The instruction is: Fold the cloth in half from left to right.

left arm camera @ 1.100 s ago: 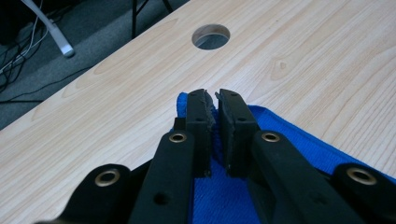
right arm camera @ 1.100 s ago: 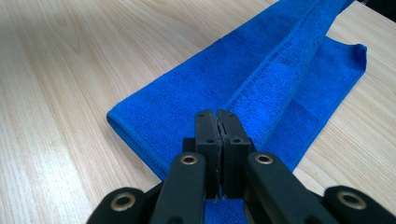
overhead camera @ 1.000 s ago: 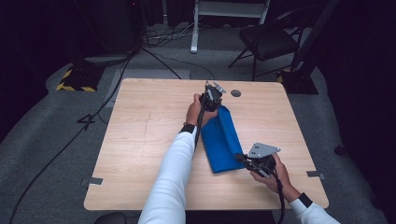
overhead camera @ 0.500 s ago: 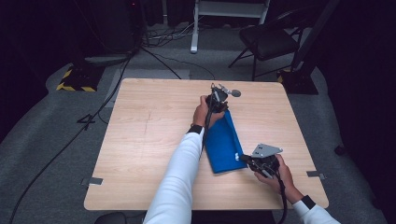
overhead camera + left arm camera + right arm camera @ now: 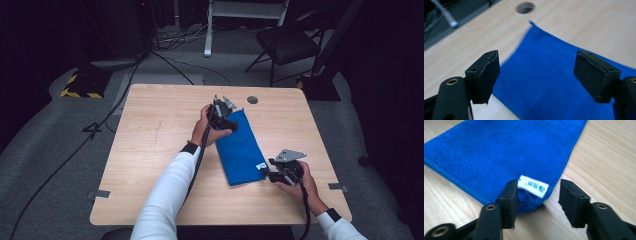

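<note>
A blue cloth (image 5: 242, 147) lies folded in a long strip on the wooden table (image 5: 150, 150). My left gripper (image 5: 229, 120) hovers at the strip's far end. Its jaws have just been opening and now stand wide, with the cloth (image 5: 549, 82) lying flat below them (image 5: 539, 67), untouched. My right gripper (image 5: 267, 173) sits low at the near right corner. Its jaws have also just been opening, and the corner with its white label (image 5: 533, 186) lies loose between them (image 5: 540, 195). The pads do not press on it.
A round cable hole (image 5: 252, 99) is in the tabletop just beyond the cloth's far end, also seen as the hole (image 5: 525, 7). Bare wood spreads left of the cloth. A chair (image 5: 287, 42) and cables lie on the floor beyond the table.
Both grippers' jaws have opened and let go of the cloth. The left gripper swung right along the far end, then drew back left. The cloth's far end now lies flat.
</note>
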A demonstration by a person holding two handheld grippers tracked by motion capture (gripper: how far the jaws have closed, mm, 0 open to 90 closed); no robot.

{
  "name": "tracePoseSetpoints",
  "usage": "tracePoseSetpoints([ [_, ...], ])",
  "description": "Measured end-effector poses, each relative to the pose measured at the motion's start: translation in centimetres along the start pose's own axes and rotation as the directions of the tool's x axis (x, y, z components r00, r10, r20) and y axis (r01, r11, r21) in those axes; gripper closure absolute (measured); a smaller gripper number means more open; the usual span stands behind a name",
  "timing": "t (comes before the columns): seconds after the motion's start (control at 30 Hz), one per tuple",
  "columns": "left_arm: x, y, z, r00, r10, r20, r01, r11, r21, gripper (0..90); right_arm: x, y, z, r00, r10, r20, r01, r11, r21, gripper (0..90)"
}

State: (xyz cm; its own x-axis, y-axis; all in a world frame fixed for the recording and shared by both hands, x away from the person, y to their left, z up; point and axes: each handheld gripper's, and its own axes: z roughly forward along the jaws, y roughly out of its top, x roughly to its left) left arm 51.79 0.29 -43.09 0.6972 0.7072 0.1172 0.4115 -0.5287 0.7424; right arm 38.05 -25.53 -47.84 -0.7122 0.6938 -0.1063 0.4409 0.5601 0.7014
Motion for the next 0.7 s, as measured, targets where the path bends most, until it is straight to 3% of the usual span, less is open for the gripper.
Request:
tracePoseSetpoints([
  [0.2,-3.5,-4.5,-3.4,0.992,0.081,0.097,-0.083,0.9965,0.015,19.1,-1.2,-0.8,-1.1,0.9998,0.011,-0.019,-0.011,0.9998,-0.016,44.7],
  [0.33,-5.6,-6.5,-4.2,0.9854,0.099,0.138,-0.105,0.994,0.033,19.3,-2.3,-0.9,-1.5,0.9992,0.039,0.0,-0.039,0.9987,-0.033,44.0],
  [0.4,-7.0,-7.7,-4.3,0.9786,0.117,0.169,-0.128,0.9899,0.06,19.3,-2.8,-0.9,-1.1,0.9991,0.043,-0.002,-0.043,0.9986,-0.032,43.9],
  [0.5,-7.7,-8.5,-4.2,0.9753,0.116,0.188,-0.132,0.9882,0.077,19.3,-3.0,-0.8,-0.3,0.9986,0.047,-0.023,-0.047,0.9986,-0.021,43.4],
  [0.63,-8.3,-9.5,-3.8,0.9713,0.134,0.196,-0.16,0.9795,0.123,19.2,-3.0,-0.8,0.4,0.9992,0.029,-0.028,-0.03,0.9996,-0.002,42.4],
  [0.7,-8.1,-9.8,-3.8,0.9694,0.12,0.214,-0.149,0.9808,0.126,18.6,-3.0,-0.8,0.8,0.9987,0.02,-0.047,-0.02,0.9998,0.005,41.8],
])
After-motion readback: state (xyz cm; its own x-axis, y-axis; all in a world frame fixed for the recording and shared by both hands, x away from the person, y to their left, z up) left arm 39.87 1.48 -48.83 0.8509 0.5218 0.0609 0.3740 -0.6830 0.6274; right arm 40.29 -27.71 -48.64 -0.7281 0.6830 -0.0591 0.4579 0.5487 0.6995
